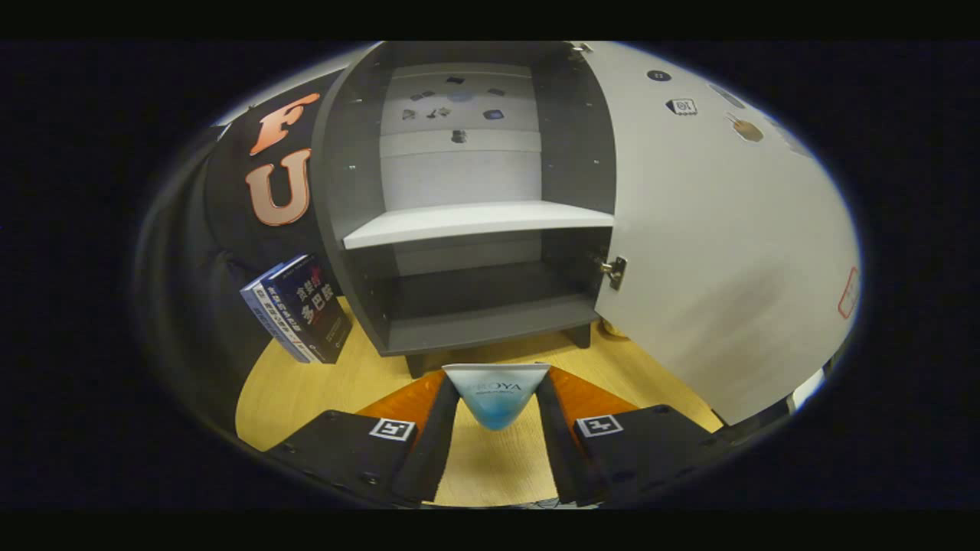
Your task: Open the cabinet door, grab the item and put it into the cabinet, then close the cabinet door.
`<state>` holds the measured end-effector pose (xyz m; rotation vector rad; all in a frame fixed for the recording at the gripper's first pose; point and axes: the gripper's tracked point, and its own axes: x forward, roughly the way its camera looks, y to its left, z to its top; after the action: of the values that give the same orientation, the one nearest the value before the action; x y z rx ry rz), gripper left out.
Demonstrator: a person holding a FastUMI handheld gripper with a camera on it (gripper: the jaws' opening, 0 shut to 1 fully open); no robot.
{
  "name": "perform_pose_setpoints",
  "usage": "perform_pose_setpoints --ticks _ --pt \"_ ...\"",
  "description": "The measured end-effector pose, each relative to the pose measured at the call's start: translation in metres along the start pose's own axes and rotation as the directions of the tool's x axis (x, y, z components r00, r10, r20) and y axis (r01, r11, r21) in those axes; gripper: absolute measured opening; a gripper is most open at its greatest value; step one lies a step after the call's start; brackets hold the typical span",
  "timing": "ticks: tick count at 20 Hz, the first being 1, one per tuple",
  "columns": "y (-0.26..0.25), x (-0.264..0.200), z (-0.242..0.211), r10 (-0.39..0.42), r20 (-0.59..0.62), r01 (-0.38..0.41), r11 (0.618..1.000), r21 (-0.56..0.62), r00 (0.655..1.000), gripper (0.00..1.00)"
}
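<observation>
Pale blue and white plastic, tapering downward, is seen clamped between the fingers [496,405]: this is the item [496,394], apparently a small tube or sachet, held near the fingertips with both pads pressed on its sides. It is judged to be light and somewhat soft, so that a hard squeeze could dent it or let it slide out along its taper; the glossy skin is likely slippery. The present hold at the sides of the wider end seems sound, and should be kept level while the item is carried.

Below the fingers a wooden surface [306,383] is seen. Just ahead stands the cabinet [344,191], dark grey inside, with a white shelf [475,220] across its middle and an open lower compartment [475,298] beneath. The cabinet door [727,252] is swung wide to the right, hung on a metal hinge [614,271]. Two books [302,306] are leaned against the cabinet's left side.

The door is judged already opened and the item grabbed; placing inside and closing remain. The lower compartment lies nearest to the item.
</observation>
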<state>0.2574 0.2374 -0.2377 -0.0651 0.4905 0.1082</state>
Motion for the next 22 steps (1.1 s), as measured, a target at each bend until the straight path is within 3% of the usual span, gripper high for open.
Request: perform_pose_setpoints --ticks 4,12,17,22 --pt "0.017 -0.007 0.061 0.06 0.035 -0.058 0.996 -0.073 0.998 0.63" --pt "0.03 -0.007 0.178 0.092 0.135 -0.074 0.989 -0.13 0.987 0.63" --pt "0.028 0.019 0.23 0.073 0.168 -0.045 0.985 -0.166 0.983 0.62" --pt "0.029 0.067 0.253 0.066 0.17 -0.038 0.986 -0.164 0.983 0.62"
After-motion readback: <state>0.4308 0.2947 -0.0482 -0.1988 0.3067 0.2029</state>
